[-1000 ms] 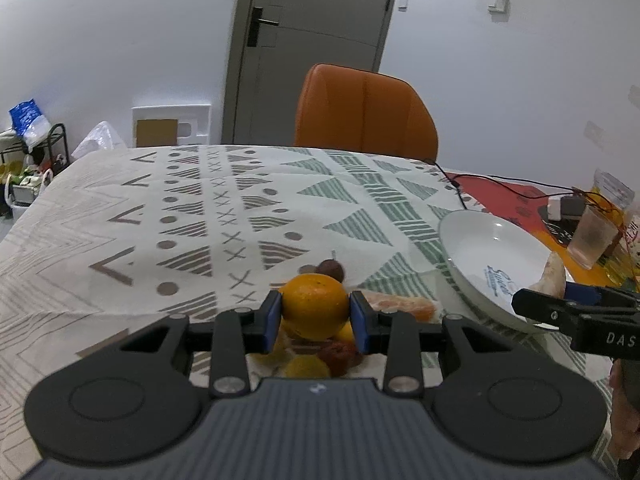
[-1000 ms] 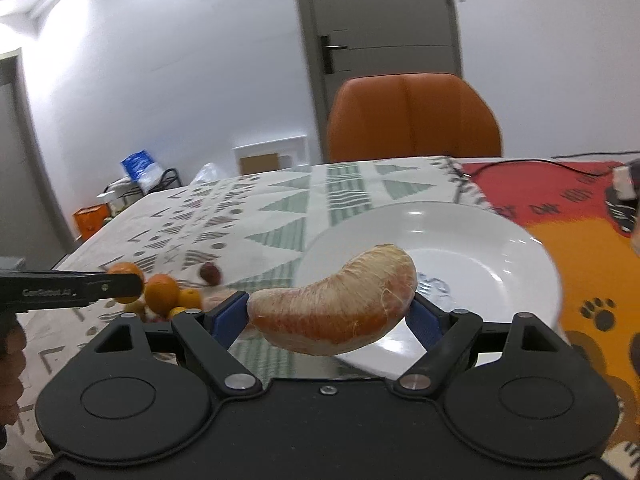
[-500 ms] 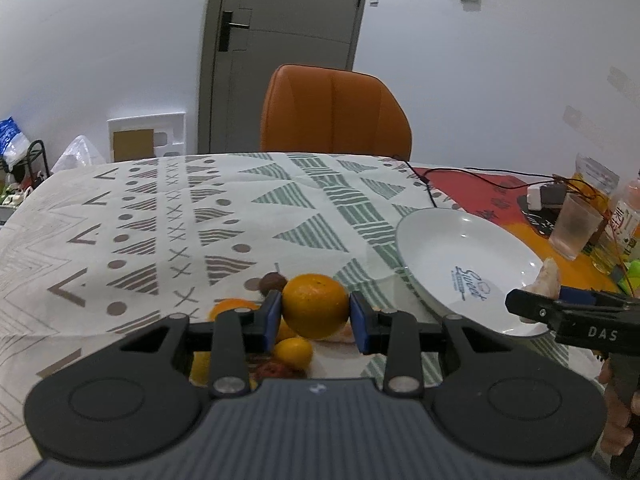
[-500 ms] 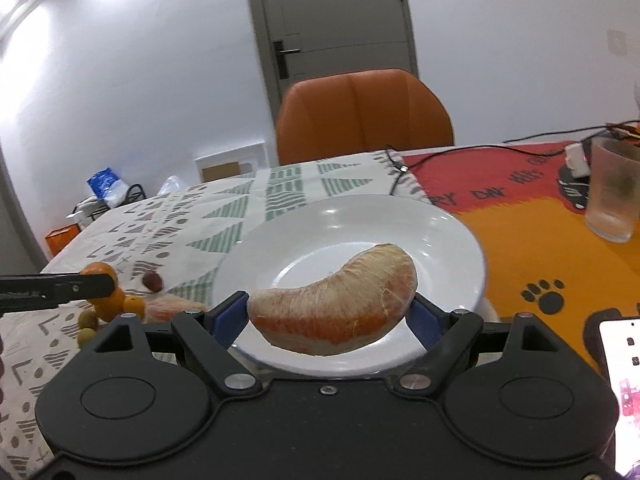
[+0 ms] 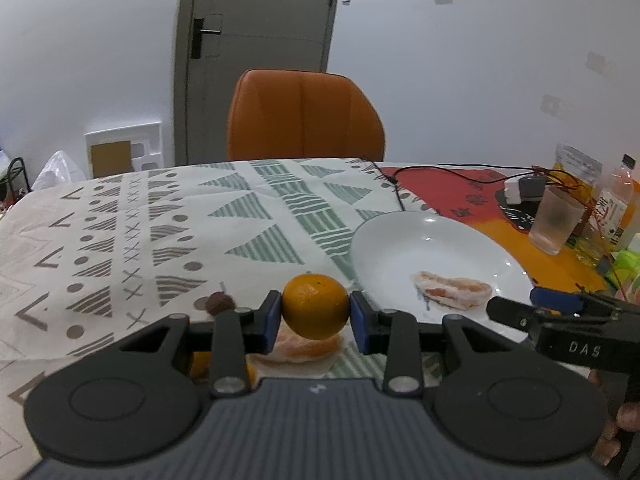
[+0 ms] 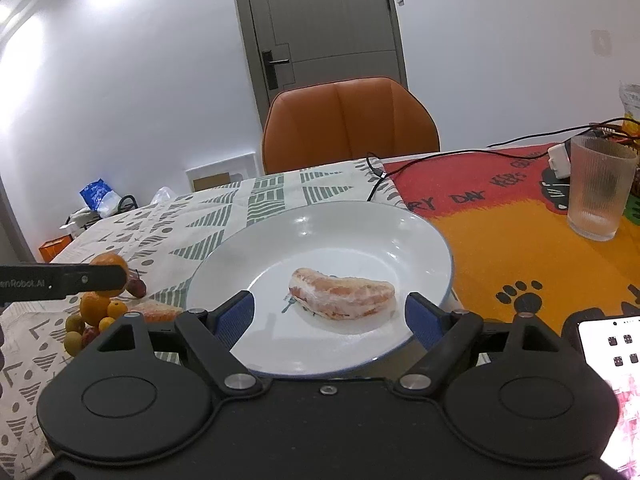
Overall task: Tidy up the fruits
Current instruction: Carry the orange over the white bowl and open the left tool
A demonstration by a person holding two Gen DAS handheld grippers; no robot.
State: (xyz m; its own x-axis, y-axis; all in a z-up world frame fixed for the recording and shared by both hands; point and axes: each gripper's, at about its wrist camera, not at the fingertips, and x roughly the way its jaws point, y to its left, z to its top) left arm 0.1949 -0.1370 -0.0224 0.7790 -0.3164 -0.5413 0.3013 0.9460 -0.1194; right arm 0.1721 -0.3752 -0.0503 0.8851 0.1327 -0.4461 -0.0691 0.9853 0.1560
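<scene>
Left wrist: gripper (image 5: 316,312) clamps orange (image 5: 315,306).

Orange chair (image 5: 304,116), ribbed glass (image 6: 600,188), phone (image 6: 612,356).

Both views look forward and slightly downward along their own tongs, low over the tabletop (image 5: 120,216) and facing the orange chair (image 5: 304,116) and the grey door (image 5: 260,40) behind it. The left wrist view sits near the tabletop's front edge, with the white plate (image 5: 400,240) ahead to its right and the right tongs (image 5: 556,304) entering from the right edge. The right wrist view hangs close over that same plate (image 6: 400,232), and the left tongs (image 6: 120,276) reach in from its left edge. Both share the plate, chair, door and the ribbed glass (image 6: 600,192).
</scene>
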